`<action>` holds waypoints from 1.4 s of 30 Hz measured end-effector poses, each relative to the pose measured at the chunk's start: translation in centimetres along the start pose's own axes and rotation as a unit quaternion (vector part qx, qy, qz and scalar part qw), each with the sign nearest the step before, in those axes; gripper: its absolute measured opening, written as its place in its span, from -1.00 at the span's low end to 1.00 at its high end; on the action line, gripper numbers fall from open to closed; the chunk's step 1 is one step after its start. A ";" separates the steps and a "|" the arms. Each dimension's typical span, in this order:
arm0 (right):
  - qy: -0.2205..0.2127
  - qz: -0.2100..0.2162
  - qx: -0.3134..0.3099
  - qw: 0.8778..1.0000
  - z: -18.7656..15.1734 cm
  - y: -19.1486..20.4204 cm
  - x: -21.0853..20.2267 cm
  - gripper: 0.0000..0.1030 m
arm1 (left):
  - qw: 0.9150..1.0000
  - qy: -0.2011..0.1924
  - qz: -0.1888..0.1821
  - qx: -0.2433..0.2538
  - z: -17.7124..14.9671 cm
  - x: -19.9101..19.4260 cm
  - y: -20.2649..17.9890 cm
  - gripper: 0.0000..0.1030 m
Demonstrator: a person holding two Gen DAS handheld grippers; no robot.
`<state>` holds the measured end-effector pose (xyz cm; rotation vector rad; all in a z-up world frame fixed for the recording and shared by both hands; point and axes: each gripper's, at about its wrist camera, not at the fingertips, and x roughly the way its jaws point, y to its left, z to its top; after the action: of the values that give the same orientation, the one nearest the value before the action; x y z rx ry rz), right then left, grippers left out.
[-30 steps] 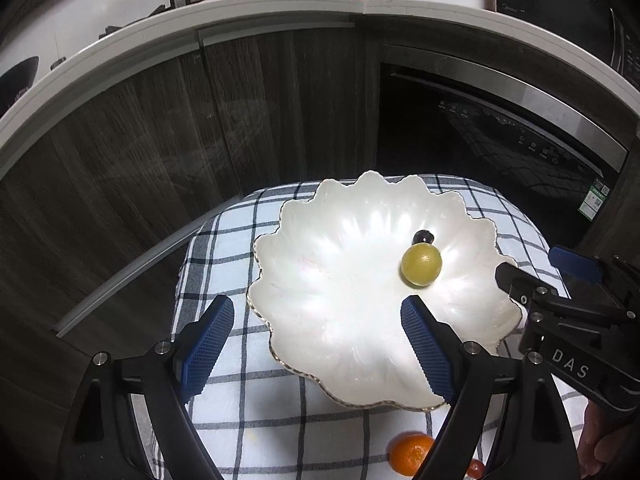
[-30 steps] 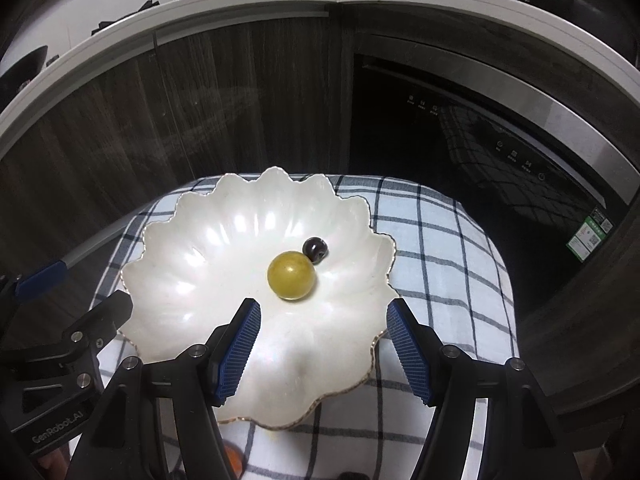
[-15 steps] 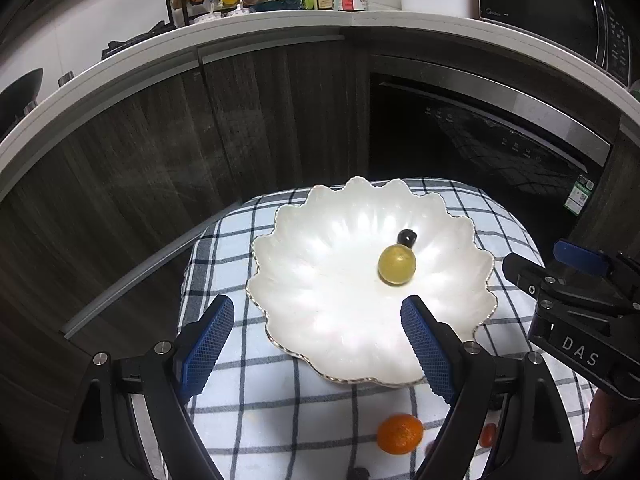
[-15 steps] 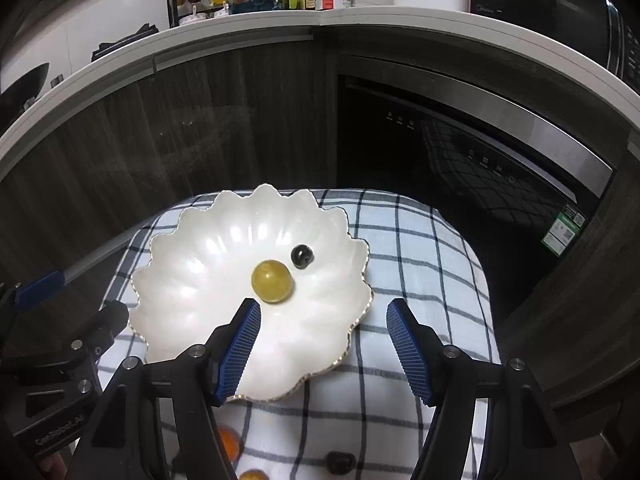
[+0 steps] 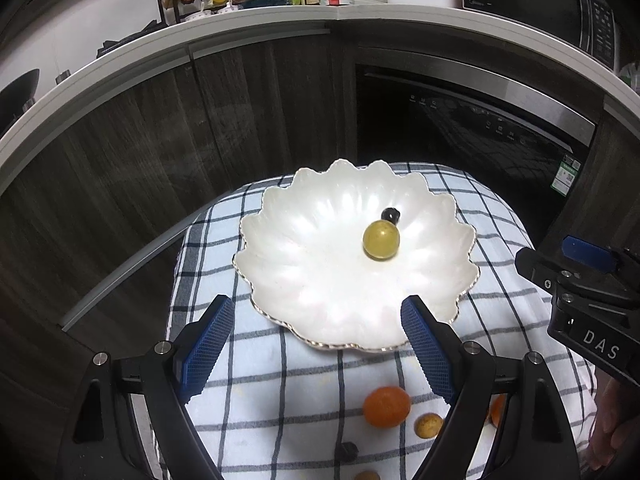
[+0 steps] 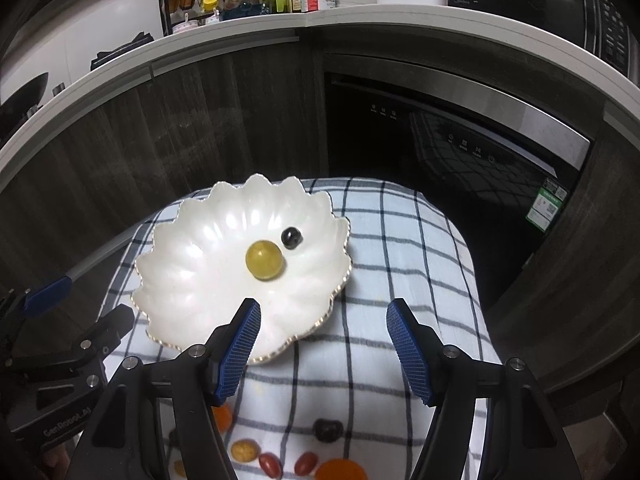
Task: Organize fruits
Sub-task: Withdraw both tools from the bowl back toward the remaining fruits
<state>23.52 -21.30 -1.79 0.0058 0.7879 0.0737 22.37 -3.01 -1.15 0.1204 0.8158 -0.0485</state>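
A white scalloped plate (image 5: 312, 280) (image 6: 192, 272) rests on a checked cloth and holds a yellow-green round fruit (image 5: 381, 239) (image 6: 264, 260) and a small dark berry (image 5: 390, 214) (image 6: 291, 237). My left gripper (image 5: 316, 346) hangs open over the plate's near rim, nothing between its blue pads. My right gripper (image 6: 322, 344) is open too, at the plate's near right edge, empty. On the cloth nearer me lie an orange fruit (image 5: 386, 406), a small yellow-brown one (image 5: 428, 426) (image 6: 244, 450), a dark fruit (image 6: 328, 430) and red cherry tomatoes (image 6: 306, 460).
The checked cloth (image 6: 400, 260) covers a small rounded table. Behind it stand dark wood cabinets (image 5: 180, 140) and a black built-in appliance (image 6: 460, 140) under a white counter (image 5: 280, 16) with bottles and a rack. The other gripper's body (image 5: 588, 292) is at the right edge.
Both grippers have drawn back from the plate, which now looks smaller and farther. More loose fruit on the near cloth has come into view. Neither gripper's opening changed.
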 end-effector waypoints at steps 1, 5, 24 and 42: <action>0.000 -0.002 -0.002 1.000 -0.3 0.0 -0.2 0.29 | 1.000 0.000 0.001 0.002 -0.3 -0.1 -0.2 0.67; -0.008 -0.011 -0.009 1.000 -1.6 0.0 -1.0 0.29 | 1.000 0.000 -0.002 0.007 -1.4 -0.6 -0.8 0.67; -0.006 -0.021 -0.013 1.000 -6.5 -0.7 -2.5 0.29 | 1.000 -0.010 -0.008 -0.014 -7.8 -1.8 -2.1 0.67; -0.009 -0.014 -0.020 1.000 -11.8 -0.9 -2.6 0.29 | 0.999 -0.038 -0.001 -0.005 -12.1 -2.5 -2.9 0.67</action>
<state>13.36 -22.65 -8.32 -0.0423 0.7684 0.0623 11.61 -4.38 -7.82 0.1072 0.7400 -0.0495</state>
